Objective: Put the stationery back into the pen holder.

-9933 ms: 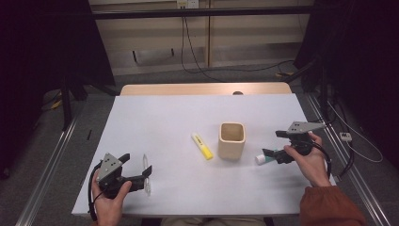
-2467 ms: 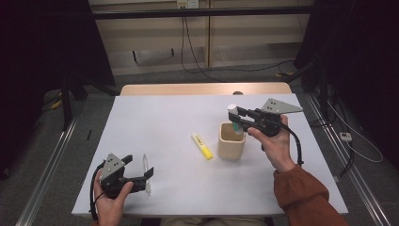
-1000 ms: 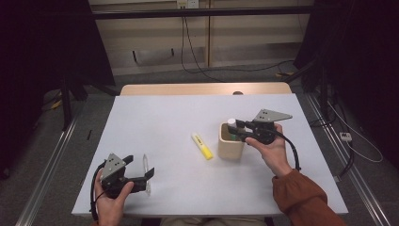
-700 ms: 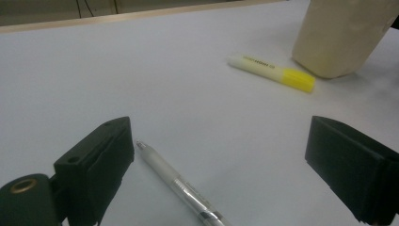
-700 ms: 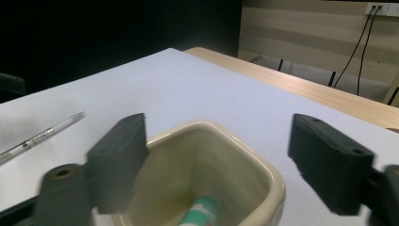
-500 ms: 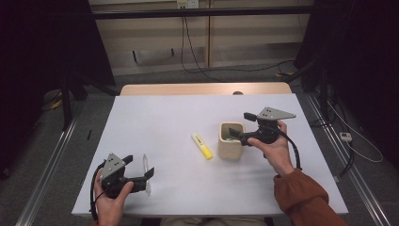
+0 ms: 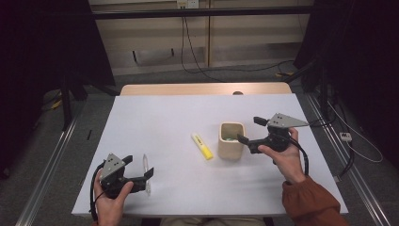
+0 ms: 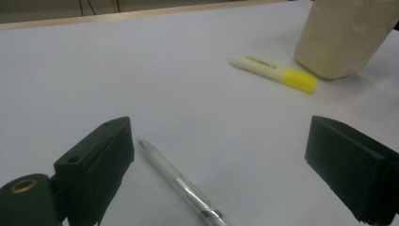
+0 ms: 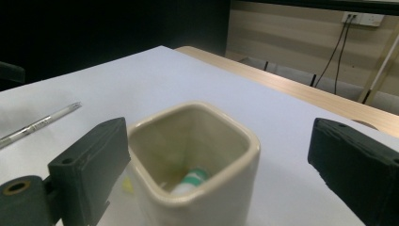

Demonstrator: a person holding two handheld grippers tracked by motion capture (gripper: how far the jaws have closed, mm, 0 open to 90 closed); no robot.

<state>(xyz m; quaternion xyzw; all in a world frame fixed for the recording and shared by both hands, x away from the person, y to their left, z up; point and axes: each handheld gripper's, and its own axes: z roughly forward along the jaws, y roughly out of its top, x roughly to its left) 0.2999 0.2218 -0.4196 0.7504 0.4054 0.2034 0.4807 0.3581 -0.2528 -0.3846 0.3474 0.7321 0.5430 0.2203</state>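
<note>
right tool (image 7: 247, 134) wide and empty just right of the cream cup (image 7: 231, 140); left tool (image 7: 141, 171) wide around a clear pen (image 7: 146, 172).

in the high view the cup stands at centre-right of the white tabletop (image 7: 188, 113), a green-and-white marker (image 9: 190, 181) lying in its bottom as the right tool view shows; the right tool's jaws have just been opening and nothing is between them. a yellow highlighter (image 7: 202, 146) lies just left of the cup, apart from it. the left tool sits at lower left, near the tabletop's front edge, with the pen flat between its spread jaws, untouched. the upper left and the whole far half of the tabletop lie bare up to the wooden strip (image 7: 202, 89) along the far edge; bare surface also lies right of the right hand (image 7: 282, 157).
</note>
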